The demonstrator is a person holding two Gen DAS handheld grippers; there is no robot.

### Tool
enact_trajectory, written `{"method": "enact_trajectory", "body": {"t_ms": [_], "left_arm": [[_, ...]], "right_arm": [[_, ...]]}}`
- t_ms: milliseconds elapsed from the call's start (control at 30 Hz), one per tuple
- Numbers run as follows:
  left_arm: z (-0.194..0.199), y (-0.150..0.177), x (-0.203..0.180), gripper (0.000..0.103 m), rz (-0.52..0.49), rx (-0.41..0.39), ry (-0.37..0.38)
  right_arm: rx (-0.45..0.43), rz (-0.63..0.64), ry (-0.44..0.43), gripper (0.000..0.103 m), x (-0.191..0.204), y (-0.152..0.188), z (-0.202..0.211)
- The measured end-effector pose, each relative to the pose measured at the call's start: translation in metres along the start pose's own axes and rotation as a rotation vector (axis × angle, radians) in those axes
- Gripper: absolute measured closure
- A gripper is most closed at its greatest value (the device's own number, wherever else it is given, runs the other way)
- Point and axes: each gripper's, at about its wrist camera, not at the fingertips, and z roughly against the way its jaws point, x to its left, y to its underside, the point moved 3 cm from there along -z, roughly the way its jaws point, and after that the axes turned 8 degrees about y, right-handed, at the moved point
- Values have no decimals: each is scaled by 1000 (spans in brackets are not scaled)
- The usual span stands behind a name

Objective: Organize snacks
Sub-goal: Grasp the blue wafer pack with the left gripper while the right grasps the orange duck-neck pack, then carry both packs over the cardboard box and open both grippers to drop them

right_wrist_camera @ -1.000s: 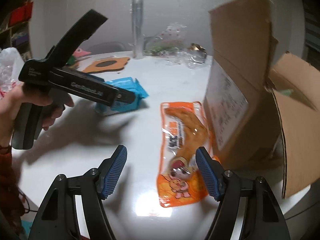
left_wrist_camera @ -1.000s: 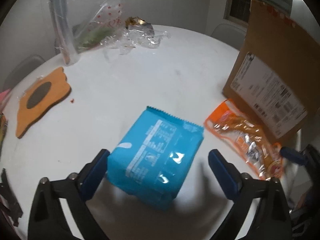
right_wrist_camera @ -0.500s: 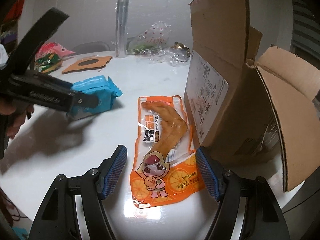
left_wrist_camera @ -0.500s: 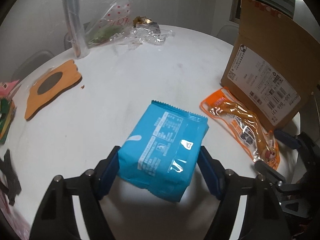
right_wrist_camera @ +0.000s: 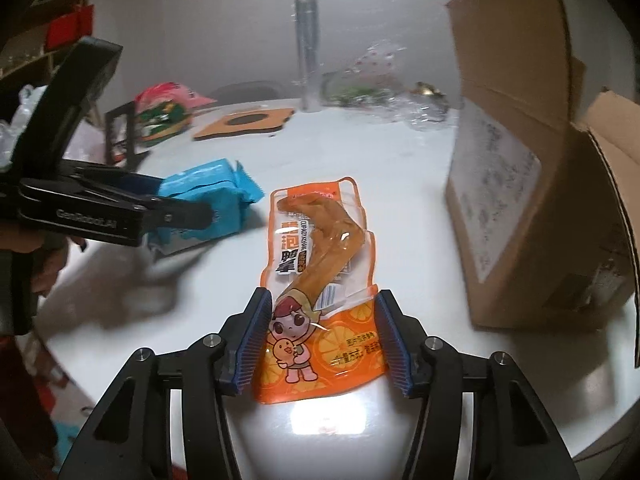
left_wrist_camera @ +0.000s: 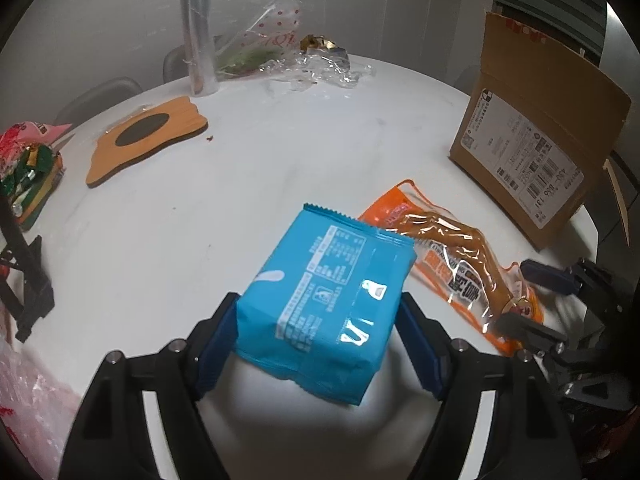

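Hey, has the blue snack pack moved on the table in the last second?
Yes. In the right wrist view the blue pack, now shut in the left gripper, sits tilted and closer to the orange pouch than before, judged against the cardboard box.

The black body of the left gripper (right_wrist_camera: 182, 216) carries pale lettering that reads about "GenRobot.AI". The white shipping label (left_wrist_camera: 524, 160) on the cardboard box (left_wrist_camera: 560, 92) shows barcodes and the digits "666 131"; its smaller print is too fine. The orange snack pouch (right_wrist_camera: 320, 288) bears large Chinese characters, and the blue packet (left_wrist_camera: 324, 304) a nutrition table, both illegible.
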Motion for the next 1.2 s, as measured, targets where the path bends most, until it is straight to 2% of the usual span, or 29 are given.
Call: {"method": "enact_trajectory", "body": {"t_ms": [67, 133, 200, 400, 600, 667, 700, 867, 900, 1200], "left_arm": [[-4, -2, 2, 24, 9, 3, 20], [-8, -4, 4, 23, 15, 9, 39], [-12, -6, 5, 23, 21, 16, 58], [-20, -9, 9, 26, 33, 15, 88], [-19, -8, 8, 29, 28, -6, 82], [-18, -7, 9, 29, 32, -11, 76], [-17, -6, 10, 29, 37, -13, 72], [-12, -2, 16, 29, 58, -21, 58], [-11, -1, 18, 29, 65, -24, 51], [6, -1, 26, 29, 99, -66, 35]], "right_arm": [[-1, 1, -6, 50, 0, -4, 3], [1, -1, -9, 35, -2, -8, 3], [20, -7, -23, 29, -3, -13, -1], [89, 63, -41, 29, 9, -23, -30], [107, 106, -32, 29, 20, -33, -44], [114, 118, -22, 30, 22, -35, -48], [113, 123, -19, 36, 24, -36, -48], [110, 135, -29, 42, 27, -37, -48], [110, 133, -29, 47, 27, -37, -47], [102, 133, -53, 47, 29, -38, -42]]}}
